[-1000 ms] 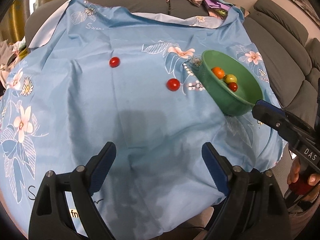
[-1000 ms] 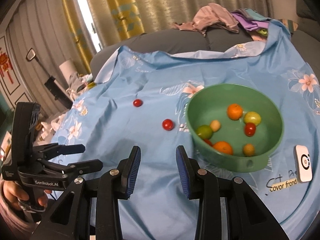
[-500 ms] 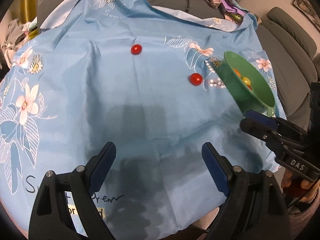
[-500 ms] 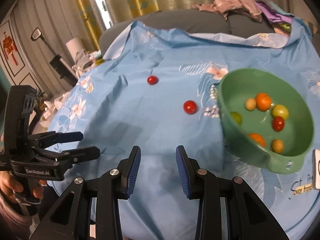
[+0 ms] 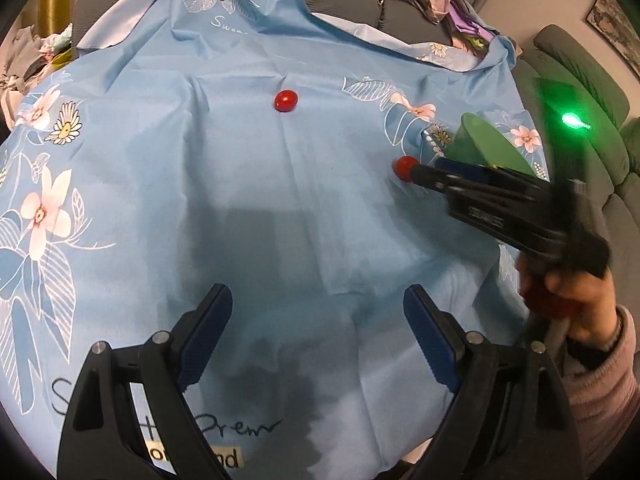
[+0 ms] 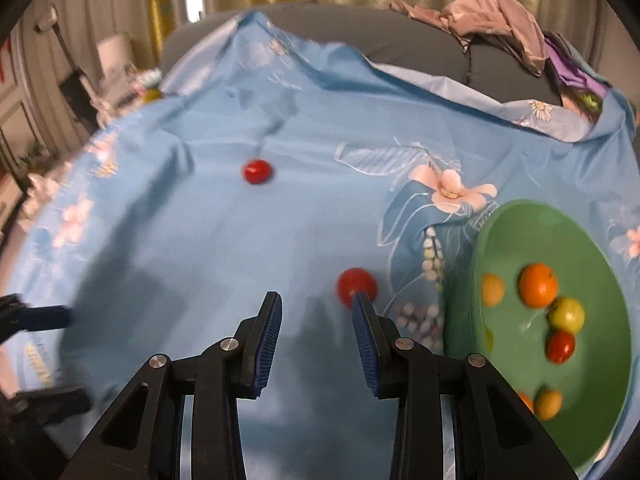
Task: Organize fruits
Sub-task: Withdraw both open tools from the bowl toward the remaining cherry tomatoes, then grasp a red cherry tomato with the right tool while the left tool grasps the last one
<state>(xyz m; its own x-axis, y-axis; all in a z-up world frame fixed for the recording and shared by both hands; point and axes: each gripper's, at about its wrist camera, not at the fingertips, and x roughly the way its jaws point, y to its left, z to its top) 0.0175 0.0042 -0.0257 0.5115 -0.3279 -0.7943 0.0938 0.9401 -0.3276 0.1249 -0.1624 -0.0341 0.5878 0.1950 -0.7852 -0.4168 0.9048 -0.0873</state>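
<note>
The step in hand looks like the reach for a loose fruit: the right tongs (image 6: 316,326) point down at the light blue floral cloth (image 6: 200,248) spread over the tabletop, jaws parted by a narrow gap with nothing between them, and the nearer small round red tomato (image 6: 356,284) lies just beyond the tip of their right-hand jaw, slightly off the gap's centre line. A second small red tomato (image 6: 257,171) sits farther ahead and to the left, well apart from the first. To the right of these tongs stands the green plastic bowl (image 6: 520,216), already holding several small orange, yellow-green and red fruits. The left tongs (image 5: 318,330) hover wide open and empty over bare cloth, with the farther tomato ahead of them. The next move probably calls for shifting the right tongs a little to their right and forward so the tomato sits between the pads, widening the gap if needed, then closing gently, since a round fruit on smooth cloth could roll away if nudged.
</note>
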